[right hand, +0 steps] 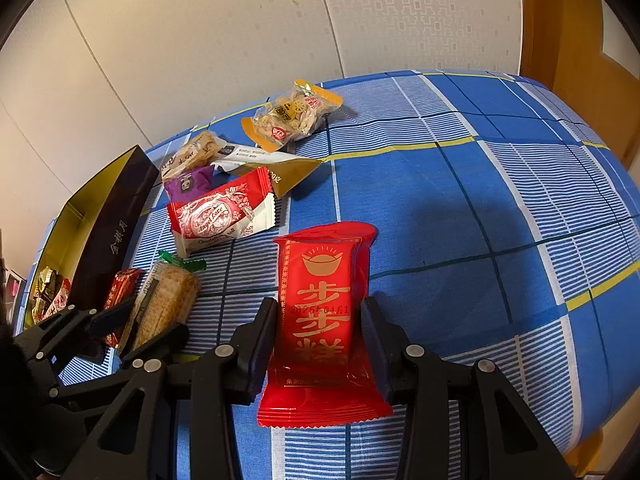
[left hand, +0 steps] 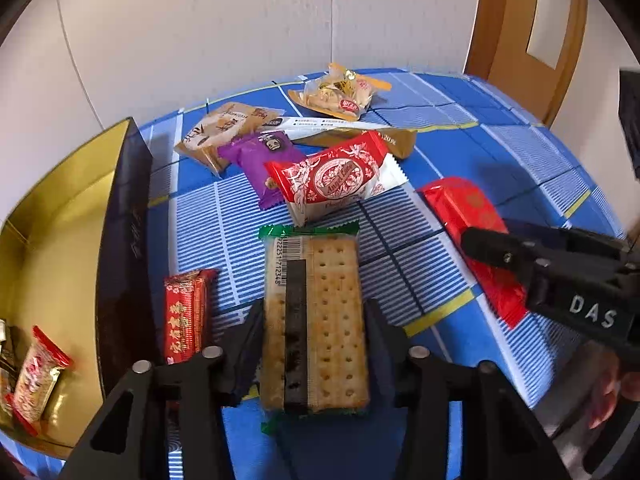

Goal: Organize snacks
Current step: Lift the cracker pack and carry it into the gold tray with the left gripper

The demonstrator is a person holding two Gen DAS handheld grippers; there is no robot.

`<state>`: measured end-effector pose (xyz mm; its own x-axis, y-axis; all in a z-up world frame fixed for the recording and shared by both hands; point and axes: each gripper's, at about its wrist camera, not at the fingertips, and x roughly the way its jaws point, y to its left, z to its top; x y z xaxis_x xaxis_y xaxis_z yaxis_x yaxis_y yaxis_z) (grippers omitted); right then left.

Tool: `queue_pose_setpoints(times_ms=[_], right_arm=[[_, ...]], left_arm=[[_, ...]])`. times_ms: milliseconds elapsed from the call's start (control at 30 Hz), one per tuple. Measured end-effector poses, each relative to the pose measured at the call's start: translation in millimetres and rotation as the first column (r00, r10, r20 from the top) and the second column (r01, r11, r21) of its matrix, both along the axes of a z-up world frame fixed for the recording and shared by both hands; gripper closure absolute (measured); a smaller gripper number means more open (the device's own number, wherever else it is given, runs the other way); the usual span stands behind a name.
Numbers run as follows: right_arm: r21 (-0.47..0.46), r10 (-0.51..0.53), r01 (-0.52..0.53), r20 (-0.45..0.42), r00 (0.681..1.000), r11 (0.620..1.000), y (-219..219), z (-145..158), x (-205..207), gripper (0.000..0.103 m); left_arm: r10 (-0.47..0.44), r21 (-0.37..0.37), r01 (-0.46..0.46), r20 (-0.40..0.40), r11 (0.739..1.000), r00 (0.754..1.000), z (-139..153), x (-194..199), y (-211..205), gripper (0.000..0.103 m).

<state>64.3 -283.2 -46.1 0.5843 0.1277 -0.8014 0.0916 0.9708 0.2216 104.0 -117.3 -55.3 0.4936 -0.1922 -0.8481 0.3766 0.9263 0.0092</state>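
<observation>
Left gripper clamps the cracker pack just right of the gold box; right gripper clamps the red packet, farther right on the cloth.

glossy red wrapper, woven cloth, gold-lined box
</observation>
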Motion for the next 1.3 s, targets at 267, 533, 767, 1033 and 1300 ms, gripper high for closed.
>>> queue_pose_setpoints(times_ms=[267, 533, 767, 1033, 1300], right_arm=[[-0.004, 0.001, -0.001, 0.002, 1.000, 1.000, 0, 0, 0, 0.060], [-0.005, -0.001, 0.001, 0.003, 1.000, 1.000, 0, 0, 0, 0.060], [-0.004, -0.005, 0.005, 0.007, 1.000, 1.000, 1, 1, -1, 0.061], [-0.022, -0.002, 0.002, 0.009, 1.000, 1.000, 3, 1, -1, 0.061], [-0.035, -0.002, 0.003, 0.013, 1.000, 0.999, 4, 1, -2, 0.061]], left_arm=[[0.015, -0.098, -0.010, 0.053, 0.995, 0.998, 19, -7, 16, 0.056], [0.007, -0.138, 0.012, 0.137, 0.990, 0.991, 61, -11, 29, 0.056], [0.054, -0.141, -0.032, 0.157, 0.989, 0.986, 84, -5, 63, 0.056], [0.167, -0.163, -0.144, 0.139, 0.976, 0.976, 89, 7, 127, 0.056], [0.236, -0.126, -0.227, 0.064, 0.966, 0.970, 65, 25, 177, 0.056]])
